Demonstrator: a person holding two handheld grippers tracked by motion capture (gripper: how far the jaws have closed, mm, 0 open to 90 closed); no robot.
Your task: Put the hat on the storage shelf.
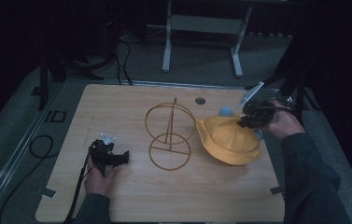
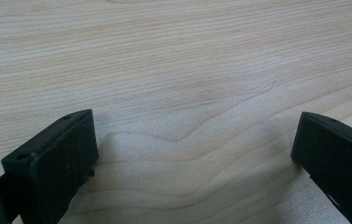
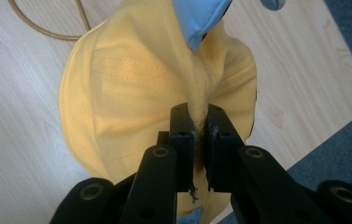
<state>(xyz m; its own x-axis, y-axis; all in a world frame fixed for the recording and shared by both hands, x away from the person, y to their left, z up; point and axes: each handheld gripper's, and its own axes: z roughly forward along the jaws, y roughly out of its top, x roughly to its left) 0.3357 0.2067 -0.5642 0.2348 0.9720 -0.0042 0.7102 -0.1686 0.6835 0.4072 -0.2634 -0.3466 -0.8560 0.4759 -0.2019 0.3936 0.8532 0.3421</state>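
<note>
Nearest us in the high view is the person's left hand (image 1: 100, 179), low on the table (image 1: 131, 196), holding the left claw (image 1: 122, 157) just above the wood with its jaws apart and nothing between them. Ahead of that claw and a little to its right stands a gold wire stand (image 1: 169, 135), two rings on an upright post, well apart from the claw tips. Beyond the stand, the right claw (image 1: 244, 122) is raised over the far right part of the table, clenched on the upper edge of a yellow hat (image 1: 229, 140); the hat hangs down and toward us from that claw, its lower brim close to the table. A blue patch (image 1: 226, 111) shows just beside the claw at the hat's top.

In the left gripper view we see the left claw (image 2: 194, 154) released, both black jaws set wide over bare table (image 2: 173, 70), with nothing held.

In the right gripper view the right claw (image 3: 200, 140) is pinched tight on a gathered fold of the yellow hat (image 3: 117, 93). The cloth spreads out ahead of the jaws, blue lining (image 3: 197, 18) shows beyond the pinched fold, and the wire stand (image 3: 47, 25) lies farther off to the claw's left.
</note>
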